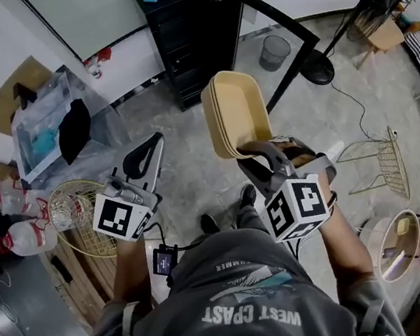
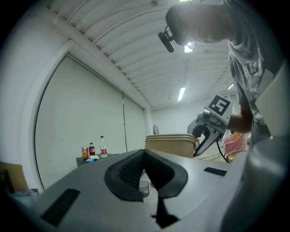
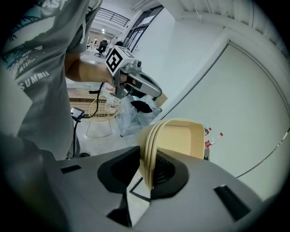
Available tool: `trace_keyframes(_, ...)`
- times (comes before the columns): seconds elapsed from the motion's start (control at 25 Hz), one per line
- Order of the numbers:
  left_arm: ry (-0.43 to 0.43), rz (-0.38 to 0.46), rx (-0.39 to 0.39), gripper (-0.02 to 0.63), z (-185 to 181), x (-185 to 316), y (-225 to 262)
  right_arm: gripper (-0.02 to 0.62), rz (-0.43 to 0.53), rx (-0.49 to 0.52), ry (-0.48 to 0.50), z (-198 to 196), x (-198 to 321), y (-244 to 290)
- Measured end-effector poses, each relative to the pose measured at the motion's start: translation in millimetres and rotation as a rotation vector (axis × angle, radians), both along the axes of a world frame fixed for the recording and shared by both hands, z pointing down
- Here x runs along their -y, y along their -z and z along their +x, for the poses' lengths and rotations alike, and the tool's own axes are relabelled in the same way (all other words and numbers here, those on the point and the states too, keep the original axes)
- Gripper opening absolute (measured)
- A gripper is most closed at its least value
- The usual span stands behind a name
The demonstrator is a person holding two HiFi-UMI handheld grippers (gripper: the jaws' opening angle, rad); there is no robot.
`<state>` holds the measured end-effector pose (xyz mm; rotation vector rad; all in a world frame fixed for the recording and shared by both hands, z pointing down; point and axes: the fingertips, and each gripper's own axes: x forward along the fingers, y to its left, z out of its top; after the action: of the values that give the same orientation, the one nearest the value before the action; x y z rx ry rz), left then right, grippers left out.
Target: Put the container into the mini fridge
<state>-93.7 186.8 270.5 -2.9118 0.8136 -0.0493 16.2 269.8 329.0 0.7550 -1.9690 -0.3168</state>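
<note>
Beige rectangular plastic container (image 1: 237, 111) stands on edge, long axis pointing away from me, its rim clamped in my right gripper (image 1: 259, 154). My left gripper (image 1: 151, 147) is closed on nothing.

The person's grey shirt (image 1: 248, 307) bears the printed words "WEST COAST" and "SUMMER".

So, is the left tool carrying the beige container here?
No, the container is clamped in the right tool, while the left tool is shut on nothing.
</note>
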Motion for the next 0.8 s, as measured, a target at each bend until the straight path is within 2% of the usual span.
trace_keyframes(0.8, 0.185, -0.005, 0.034, 0.015, 84.7, 56.4, -4.1, 0.081, 0.008, 0.022, 0.185, 95.4, 87.4, -6.0)
